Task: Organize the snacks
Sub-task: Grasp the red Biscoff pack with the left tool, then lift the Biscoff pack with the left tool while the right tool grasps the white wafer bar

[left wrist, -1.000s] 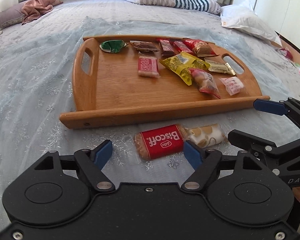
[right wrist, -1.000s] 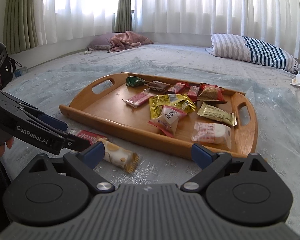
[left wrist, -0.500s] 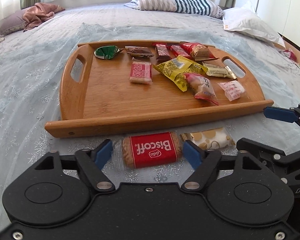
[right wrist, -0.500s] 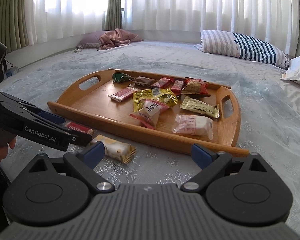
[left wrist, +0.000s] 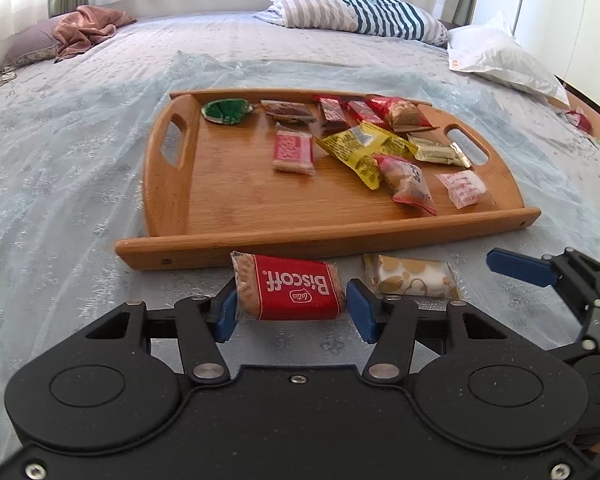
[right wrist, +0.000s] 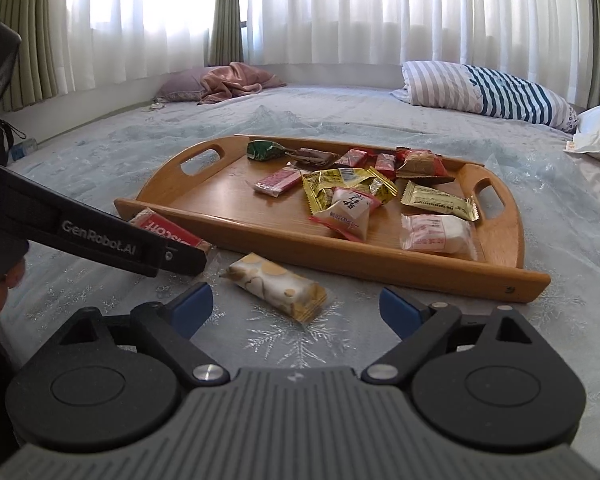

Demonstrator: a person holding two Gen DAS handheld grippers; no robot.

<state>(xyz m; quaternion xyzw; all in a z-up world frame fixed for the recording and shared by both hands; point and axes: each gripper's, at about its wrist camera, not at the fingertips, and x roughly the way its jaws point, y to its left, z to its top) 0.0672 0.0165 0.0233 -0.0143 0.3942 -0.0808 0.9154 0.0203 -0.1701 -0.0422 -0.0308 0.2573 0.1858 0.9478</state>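
A red Biscoff packet (left wrist: pixel 290 287) lies on the bedspread just in front of the wooden tray (left wrist: pixel 228 244). My left gripper (left wrist: pixel 291 312) has its blue pads on either side of the packet, closing on it; the left pad touches, the right stands just off. A white-and-gold snack (right wrist: pixel 276 286) lies beside it, also seen in the left wrist view (left wrist: pixel 410 280). My right gripper (right wrist: pixel 296 312) is open and empty, just short of that snack. The Biscoff packet (right wrist: pixel 168 226) shows partly behind the left gripper's finger. Several wrapped snacks lie in the tray.
The tray (right wrist: pixel 380 266) sits mid-bed on a pale blue bedspread. A striped pillow (left wrist: pixel 360 16) and a white bag (left wrist: pixel 496 56) lie behind it to the right, a pink cloth (left wrist: pixel 88 28) far left. Curtains (right wrist: pixel 340 12) hang behind.
My left gripper has moved forward over the Biscoff packet and its jaws have narrowed around it. My right gripper has moved closer to the white-and-gold snack and stays open.
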